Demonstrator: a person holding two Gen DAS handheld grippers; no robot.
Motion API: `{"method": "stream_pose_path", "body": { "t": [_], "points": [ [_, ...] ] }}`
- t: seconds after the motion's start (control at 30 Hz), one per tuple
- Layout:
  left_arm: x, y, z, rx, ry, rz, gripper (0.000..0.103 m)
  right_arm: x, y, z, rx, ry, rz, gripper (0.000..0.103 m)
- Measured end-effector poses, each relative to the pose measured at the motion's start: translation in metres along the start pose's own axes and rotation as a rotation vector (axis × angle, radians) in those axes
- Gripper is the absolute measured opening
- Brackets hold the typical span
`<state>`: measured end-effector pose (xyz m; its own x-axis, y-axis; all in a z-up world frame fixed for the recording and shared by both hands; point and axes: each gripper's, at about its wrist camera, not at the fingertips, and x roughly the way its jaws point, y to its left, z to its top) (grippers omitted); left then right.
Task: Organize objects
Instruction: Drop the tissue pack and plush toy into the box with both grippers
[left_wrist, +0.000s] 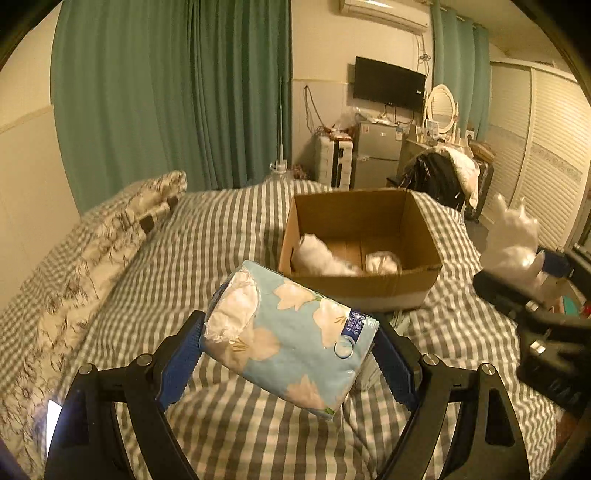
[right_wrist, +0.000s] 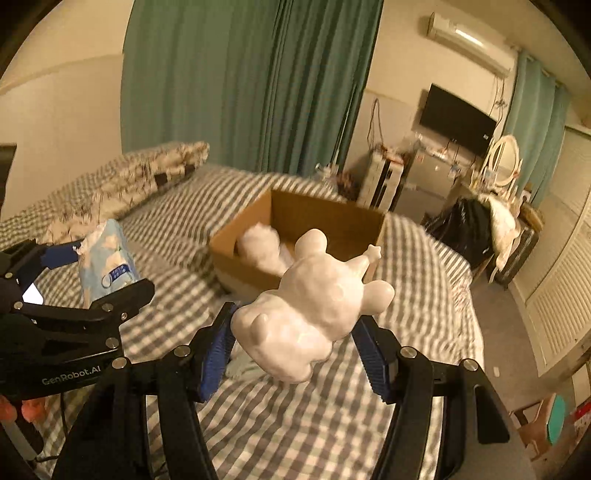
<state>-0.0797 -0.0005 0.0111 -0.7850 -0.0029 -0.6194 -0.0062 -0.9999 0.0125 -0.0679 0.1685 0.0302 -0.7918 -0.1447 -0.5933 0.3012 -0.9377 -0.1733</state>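
L hand-held gripper (left_wrist: 290, 343) pinched a blue floral tissue pack (left_wrist: 284, 343) between its blue pads, held above the checked bed (left_wrist: 221, 229), just near of the cardboard box (left_wrist: 360, 291). R hand-held gripper (right_wrist: 295, 341) clamped a white glossy figurine (right_wrist: 314, 314), also held above the bed, near side of the box. Box sat open on the bed w/ two white items (left_wrist: 321, 256) inside. Patterned pillow (left_wrist: 110, 229) lay far left; green curtain (left_wrist: 173, 92) behind.
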Motion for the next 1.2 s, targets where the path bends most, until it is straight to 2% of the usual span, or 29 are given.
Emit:
{"method": "stream_pose_path", "body": {
  "t": [0.27,0.6,0.83,0.97,1.1,1.13,1.17,1.2],
  "points": [
    [0.018,-0.005,0.050,0.030,-0.075,-0.003,0.088,-0.002,-0.023,0.044,0.000,-0.081,-0.001,0.062],
    [0.099,-0.007,0.102,0.012,-0.078,-0.024,0.088,0.061,-0.053,0.090,0.012,-0.093,0.004,0.062],
    [0.169,-0.017,0.106,0.039,-0.016,-0.057,0.088,0.129,-0.060,0.110,0.018,-0.075,0.007,0.062],
    [0.191,-0.023,0.102,0.055,-0.030,-0.071,0.088,0.169,-0.062,0.107,0.029,-0.048,0.024,0.062],
    [0.203,-0.026,0.094,0.071,-0.036,-0.074,0.095,0.192,-0.063,0.097,0.038,-0.033,0.022,0.063],
    [0.203,-0.027,0.091,0.068,-0.034,-0.069,0.102,0.194,-0.064,0.094,0.040,-0.035,0.024,0.063],
    [0.201,-0.026,0.090,0.065,-0.034,-0.068,0.103,0.195,-0.065,0.093,0.047,-0.040,0.027,0.065],
    [0.198,-0.025,0.090,0.062,-0.035,-0.072,0.103,0.195,-0.068,0.092,0.055,-0.047,0.023,0.077]
  ]
}}
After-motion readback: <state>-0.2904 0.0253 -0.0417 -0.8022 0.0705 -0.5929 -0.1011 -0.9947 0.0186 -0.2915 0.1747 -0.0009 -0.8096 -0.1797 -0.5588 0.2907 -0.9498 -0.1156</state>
